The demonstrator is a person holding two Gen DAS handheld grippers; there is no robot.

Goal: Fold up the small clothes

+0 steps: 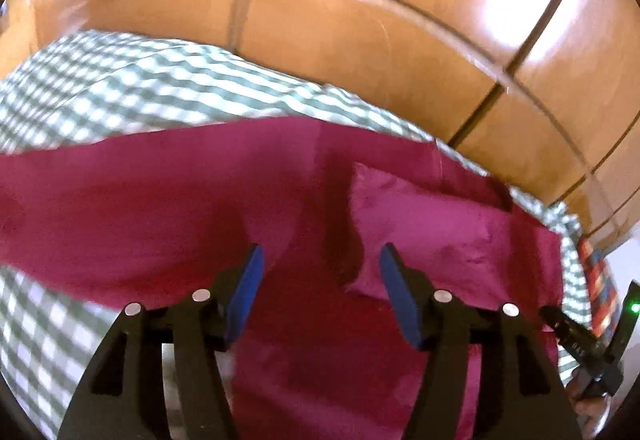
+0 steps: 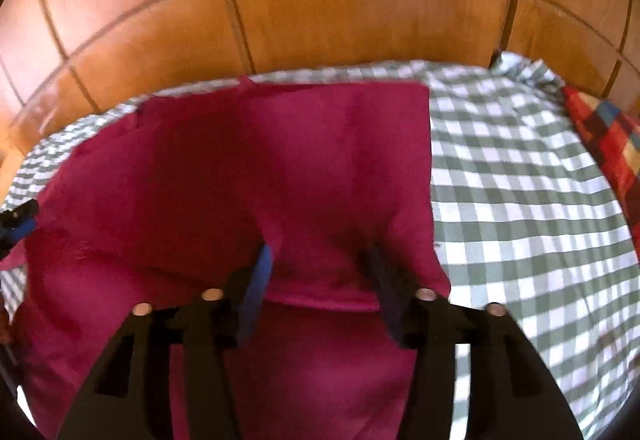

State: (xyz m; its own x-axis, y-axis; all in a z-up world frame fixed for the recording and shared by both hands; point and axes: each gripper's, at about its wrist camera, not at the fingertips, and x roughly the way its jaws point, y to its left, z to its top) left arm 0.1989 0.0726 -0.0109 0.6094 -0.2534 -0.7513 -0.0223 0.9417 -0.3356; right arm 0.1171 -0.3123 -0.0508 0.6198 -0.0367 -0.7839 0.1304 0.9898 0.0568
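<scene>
**Ana:** Garment point(image 2: 248, 168) first: the magenta cloth lies spread on the checked bedsheet point(image 2: 520, 180), right under and ahead of both tools. Where do we stand?

**Ben:** I'd say at the start of a fold. The left hand-held gripper point(image 1: 320, 280) has its blue fingers point(image 1: 248, 292) spread wide, with nothing between them. A loose flap of the cloth lies doubled over just ahead of it and to its right.

**Ana:** And the other one?

**Ben:** The right hand-held gripper point(image 2: 320, 280) is spread too, straddling a raised ridge of the cloth near the hem. Fabric sits between the fingers, but the jaws aren't pressed on it, so nothing is pinched.

**Ana:** How should the grab go?

**Ben:** Close each tool on a single edge, not on a bunched ridge, or two layers will likely come up together. Both pinches should sit on the same hem, so the cloth lifts evenly. Smooth that doubled flap first; otherwise it probably gets trapped inside the fold.

**Ana:** Anything to avoid?

**Ben:** The sheet below. A low pinch could catch it. The wooden wardrobe point(image 2: 320, 12) beyond the bed and the patchwork pillow point(image 2: 600, 136) far right are out of the way.
</scene>
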